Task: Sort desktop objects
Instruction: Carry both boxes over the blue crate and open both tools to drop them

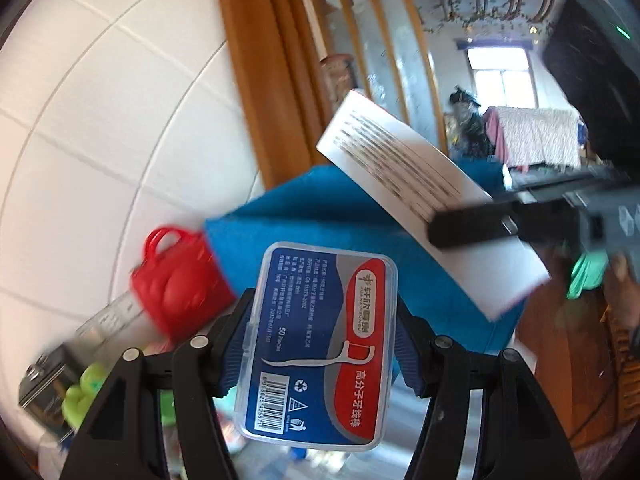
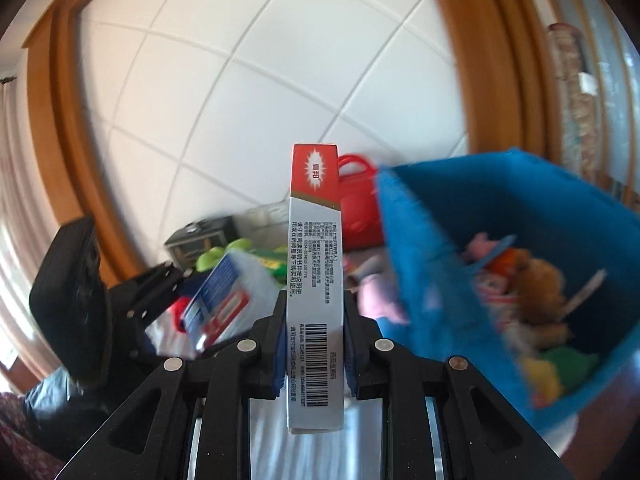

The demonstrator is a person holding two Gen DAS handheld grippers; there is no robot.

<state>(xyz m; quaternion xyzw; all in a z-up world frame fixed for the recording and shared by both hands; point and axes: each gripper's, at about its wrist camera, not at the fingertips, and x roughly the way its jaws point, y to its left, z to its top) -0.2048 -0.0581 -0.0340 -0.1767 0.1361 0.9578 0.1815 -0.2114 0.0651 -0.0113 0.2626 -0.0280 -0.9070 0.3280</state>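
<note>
My left gripper [image 1: 320, 340] is shut on a clear plastic dental floss pick box [image 1: 316, 344] with a blue and red label, held in the air. My right gripper [image 2: 314, 344] is shut on a white and red medicine carton [image 2: 316, 300], held upright. That carton [image 1: 424, 196] also shows in the left wrist view, gripped by the right gripper's fingers [image 1: 472, 228] above the blue fabric bin [image 1: 320, 216]. In the right wrist view the bin [image 2: 424, 280] lies to the right and holds several toys. The floss box [image 2: 224, 300] shows at lower left there.
A red toy handbag [image 1: 176, 280] stands left of the bin, also seen in the right wrist view [image 2: 356, 208]. A green toy [image 1: 86, 392], a clear ruler [image 1: 108, 316] and a dark box [image 2: 200, 240] lie near the white tiled wall [image 1: 100, 140].
</note>
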